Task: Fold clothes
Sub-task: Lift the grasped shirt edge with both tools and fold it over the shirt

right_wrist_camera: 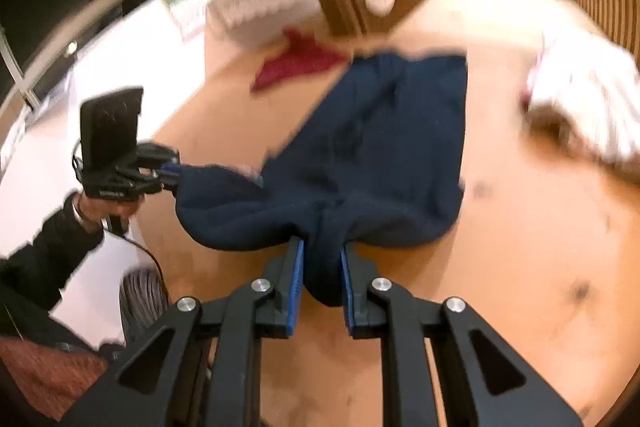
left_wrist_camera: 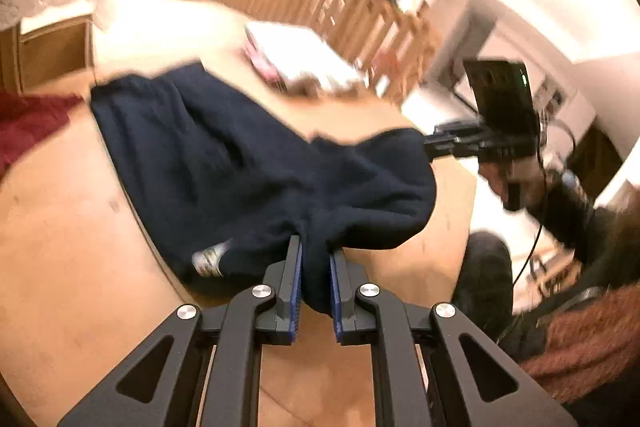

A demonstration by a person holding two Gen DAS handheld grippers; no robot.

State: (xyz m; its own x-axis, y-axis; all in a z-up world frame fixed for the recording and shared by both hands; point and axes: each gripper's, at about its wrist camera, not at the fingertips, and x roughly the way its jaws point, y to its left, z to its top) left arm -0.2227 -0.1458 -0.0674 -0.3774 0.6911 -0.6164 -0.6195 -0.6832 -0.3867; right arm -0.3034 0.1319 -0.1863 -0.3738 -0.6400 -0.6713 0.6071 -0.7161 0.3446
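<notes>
Evidently both ends pinched: left gripper (left_wrist_camera: 315,259) and right gripper (right_wrist_camera: 322,261) each clamp navy garment (left_wrist_camera: 248,163), lifting its near edge off bench (left_wrist_camera: 60,227) for folding.

Black fingers (left_wrist_camera: 294,267), blue pads, dark sleeve (right_wrist_camera: 44,251)

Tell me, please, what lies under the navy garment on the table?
Around the navy garment only the bare wooden table shows. Its far part rests on the wood; anything beneath is covered. The left gripper and right gripper pinch its near edge.
</notes>
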